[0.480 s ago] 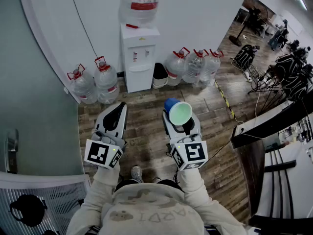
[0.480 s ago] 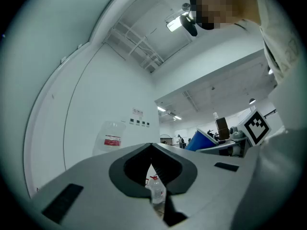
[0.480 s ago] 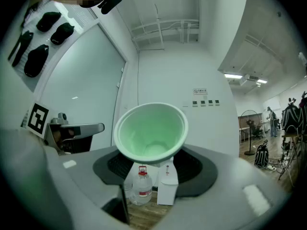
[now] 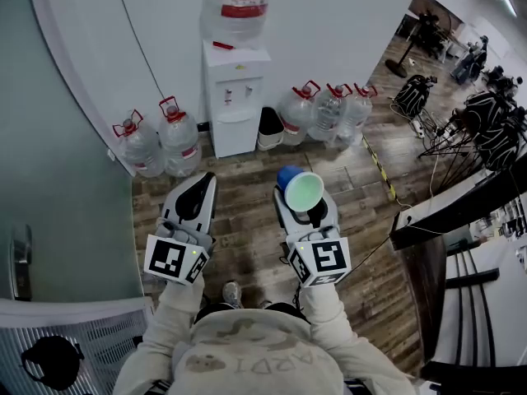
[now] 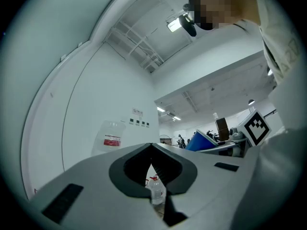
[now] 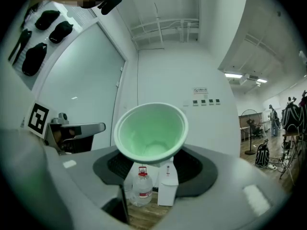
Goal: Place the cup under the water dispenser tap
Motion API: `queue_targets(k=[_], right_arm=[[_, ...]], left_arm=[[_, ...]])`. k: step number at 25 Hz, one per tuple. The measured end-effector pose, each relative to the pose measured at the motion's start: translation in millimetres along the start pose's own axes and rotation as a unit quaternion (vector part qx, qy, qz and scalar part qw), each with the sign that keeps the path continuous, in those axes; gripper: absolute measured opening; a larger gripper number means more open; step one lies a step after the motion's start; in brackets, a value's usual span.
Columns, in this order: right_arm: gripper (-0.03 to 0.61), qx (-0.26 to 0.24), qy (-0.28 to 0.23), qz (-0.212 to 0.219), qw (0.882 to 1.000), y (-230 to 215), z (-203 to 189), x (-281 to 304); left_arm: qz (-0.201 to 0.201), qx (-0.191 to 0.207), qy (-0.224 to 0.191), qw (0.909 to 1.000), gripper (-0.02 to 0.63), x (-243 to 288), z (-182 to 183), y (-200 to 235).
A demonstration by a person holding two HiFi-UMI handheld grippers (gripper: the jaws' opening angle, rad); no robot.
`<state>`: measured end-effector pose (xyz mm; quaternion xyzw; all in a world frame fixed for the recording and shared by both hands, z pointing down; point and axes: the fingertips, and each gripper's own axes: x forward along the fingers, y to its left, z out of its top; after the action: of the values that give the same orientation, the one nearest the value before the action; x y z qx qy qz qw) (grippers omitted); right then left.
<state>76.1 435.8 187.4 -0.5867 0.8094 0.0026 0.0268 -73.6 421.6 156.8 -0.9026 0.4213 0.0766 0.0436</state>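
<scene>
The white water dispenser [image 4: 233,97] stands against the far wall with a big bottle [image 4: 239,5] on top; its tap recess faces me. My right gripper [image 4: 298,206] is shut on the cup [image 4: 303,190], blue outside and pale green inside, held tilted with its mouth toward the camera. The right gripper view shows the cup [image 6: 151,131] filling the space between the jaws, the dispenser [image 6: 167,188] small and far behind it. Level with it on the left, my left gripper [image 4: 198,189] is shut and holds nothing. The left gripper view catches the cup's blue side [image 5: 201,142].
Water jugs stand on the wooden floor left [image 4: 156,142] and right [image 4: 329,109] of the dispenser, with a black bin [image 4: 269,126] beside it. Striped tape [image 4: 379,167] crosses the floor. A desk [image 4: 449,204] and tripods [image 4: 486,130] fill the right; a glass wall [image 4: 58,179] runs along the left.
</scene>
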Motion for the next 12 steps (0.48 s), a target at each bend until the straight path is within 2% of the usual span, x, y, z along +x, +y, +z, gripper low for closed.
queue_targets(k=[12], right_arm=[[0.265,0.012,-0.009,-0.016,1.0,13,-8,40]], left_arm=[[-0.014,-0.001,-0.004,0.9999,0.006,12,-8,45]])
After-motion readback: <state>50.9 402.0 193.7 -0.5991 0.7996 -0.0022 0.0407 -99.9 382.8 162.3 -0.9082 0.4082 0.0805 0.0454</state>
